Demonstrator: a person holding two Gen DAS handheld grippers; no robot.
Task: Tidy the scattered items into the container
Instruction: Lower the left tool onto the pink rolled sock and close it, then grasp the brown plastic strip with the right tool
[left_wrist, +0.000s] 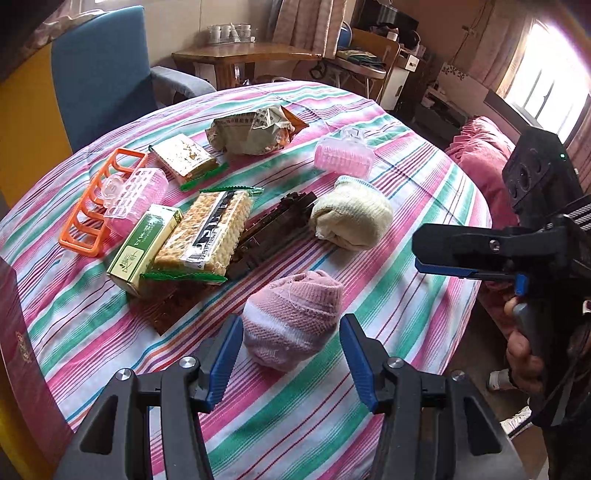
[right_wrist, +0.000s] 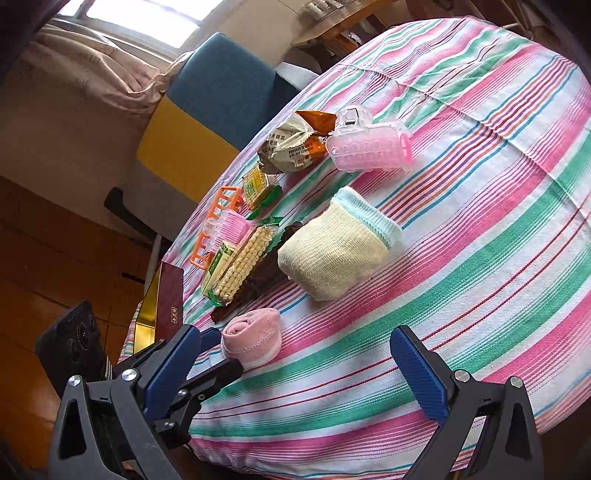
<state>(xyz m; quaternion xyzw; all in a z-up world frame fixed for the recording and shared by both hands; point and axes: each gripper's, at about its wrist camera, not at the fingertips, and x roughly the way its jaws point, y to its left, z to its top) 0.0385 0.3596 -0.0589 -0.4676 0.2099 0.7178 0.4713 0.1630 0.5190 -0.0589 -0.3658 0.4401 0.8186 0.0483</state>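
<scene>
Left gripper (left_wrist: 284, 354): jaws wide, holding nothing, flanking the pink rolled sock (left_wrist: 291, 319) without contact. Right gripper (right_wrist: 306, 373): wide, empty. Beyond the pink sock: cream sock (left_wrist: 351, 218), cracker pack (left_wrist: 207, 236). Container not identifiable.

Maroon box (left_wrist: 16, 332) (left edge) cut off; contents unseen.

Left gripper (left_wrist: 284, 354) tilted steeply down, jaws wide apart, nothing pressed by blue pads (left_wrist: 221, 358). Right gripper (right_wrist: 306, 373) angled down, jaws spread wide, empty. Hand (left_wrist: 524, 350) grips right gripper's handle.
</scene>
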